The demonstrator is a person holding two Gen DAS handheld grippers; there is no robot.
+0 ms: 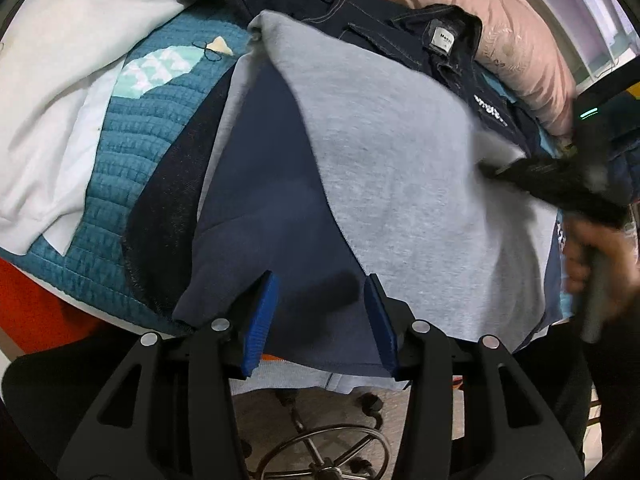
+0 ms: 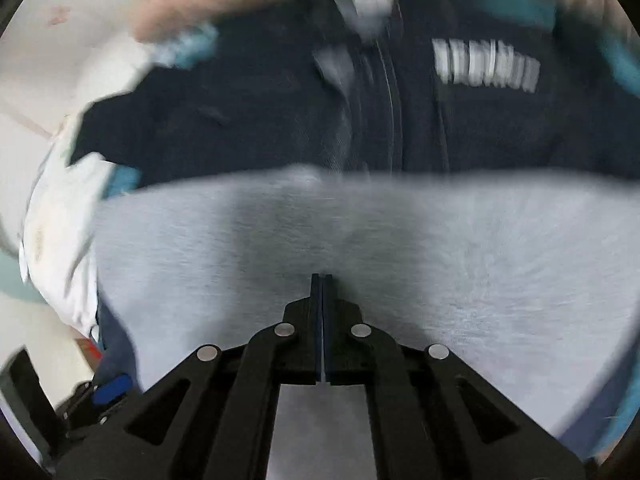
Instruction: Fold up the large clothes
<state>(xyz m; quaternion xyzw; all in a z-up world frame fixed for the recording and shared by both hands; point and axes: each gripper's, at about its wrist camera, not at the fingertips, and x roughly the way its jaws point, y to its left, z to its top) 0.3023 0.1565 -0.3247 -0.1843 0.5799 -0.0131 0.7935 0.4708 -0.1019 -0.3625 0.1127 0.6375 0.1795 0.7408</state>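
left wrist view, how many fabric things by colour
grey: 1, the grey sweatshirt
navy: 2, the navy garment and the dark denim jeans
white: 1, the white cloth
pink: 1, the pink pillow
teal: 1, the teal quilt
total: 6

Right wrist view motion-smeared, white lettering (image 2: 486, 65) on far dark garment (image 2: 240, 120) unreadable; right gripper (image 1: 560, 184) blurred at left view's right edge, its fingertips hidden in grey sweatshirt (image 1: 400, 168).

Black linkage arms with round silver pins are seen on both grippers, left (image 1: 320, 280) and right (image 2: 322, 280). Ribbed blue pads (image 1: 262, 320) are fitted to the fingers. A bare-skinned hand (image 1: 596, 256) is blurred.
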